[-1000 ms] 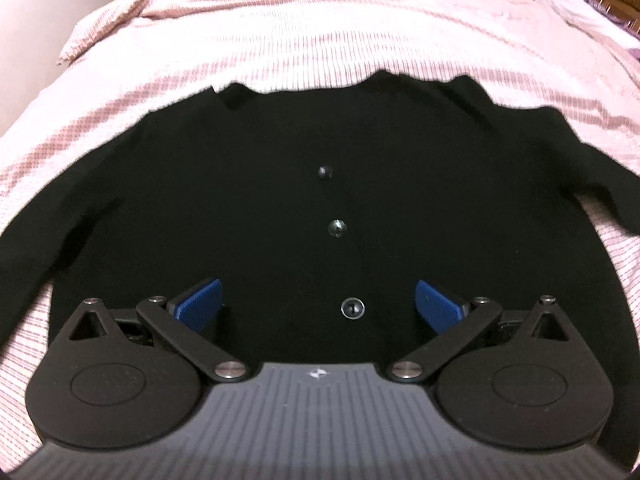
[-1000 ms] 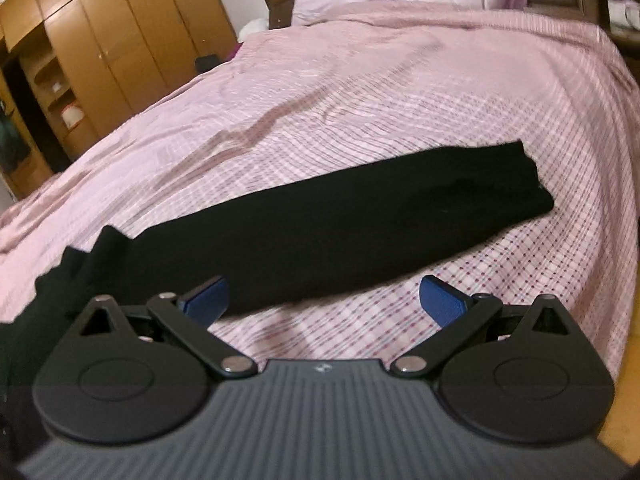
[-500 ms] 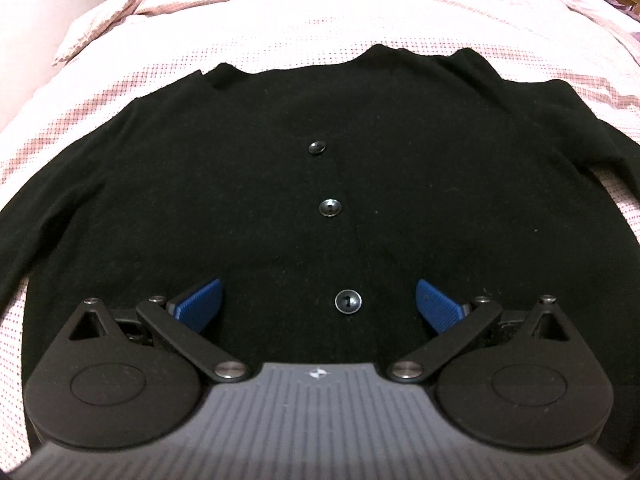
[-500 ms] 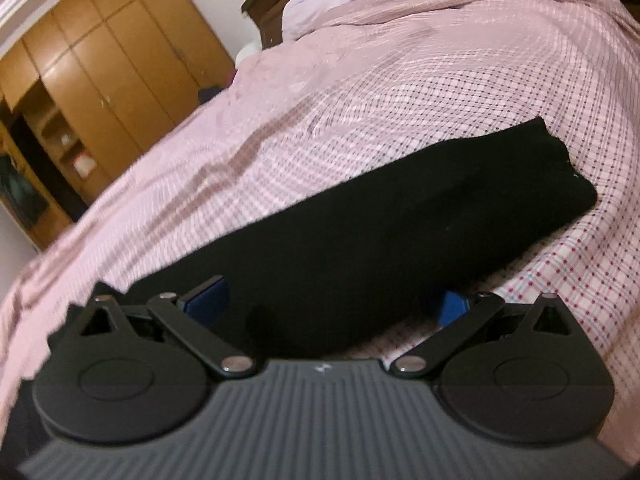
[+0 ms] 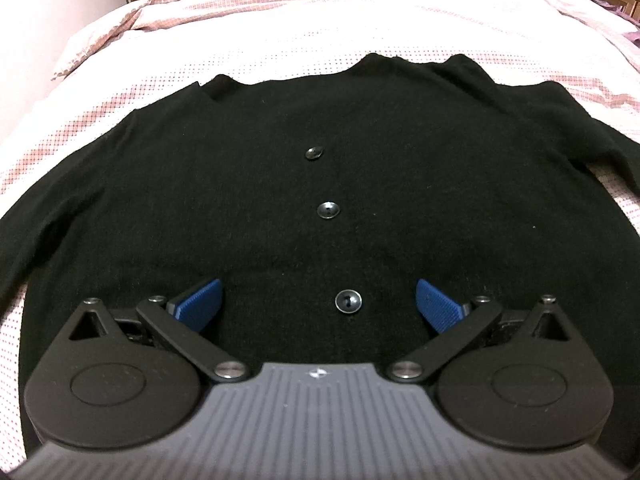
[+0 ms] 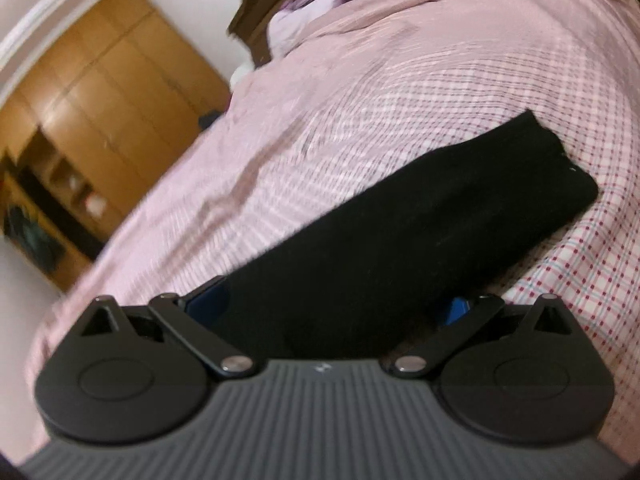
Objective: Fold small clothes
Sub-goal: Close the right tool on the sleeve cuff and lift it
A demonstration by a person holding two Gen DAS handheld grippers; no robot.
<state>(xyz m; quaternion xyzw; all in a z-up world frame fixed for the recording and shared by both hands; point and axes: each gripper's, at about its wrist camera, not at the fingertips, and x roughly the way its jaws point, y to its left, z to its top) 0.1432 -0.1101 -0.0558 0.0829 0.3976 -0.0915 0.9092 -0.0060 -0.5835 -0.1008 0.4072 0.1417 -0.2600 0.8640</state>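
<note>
A black buttoned cardigan [image 5: 280,200] lies flat on the bed, front up, with three dark buttons down its middle. My left gripper [image 5: 318,300] is open and hovers over its lower hem, the lowest button [image 5: 348,301] between the blue pads. In the right wrist view, one black sleeve [image 6: 420,232] stretches out over the bedspread. My right gripper [image 6: 340,308] is open and low, with the sleeve lying between its fingers; the right pad [image 6: 458,310] is partly hidden by the cloth.
The pink checked bedspread [image 5: 320,20] covers the whole bed. Pillows [image 6: 304,16] and a dark headboard [image 6: 256,8] are at the far end. A wooden wardrobe [image 6: 100,92] stands beyond the bed's left side.
My right gripper has dropped and tilted towards the sleeve, which now lies between its open fingers. My left gripper has shifted only slightly over the cardigan's hem.
</note>
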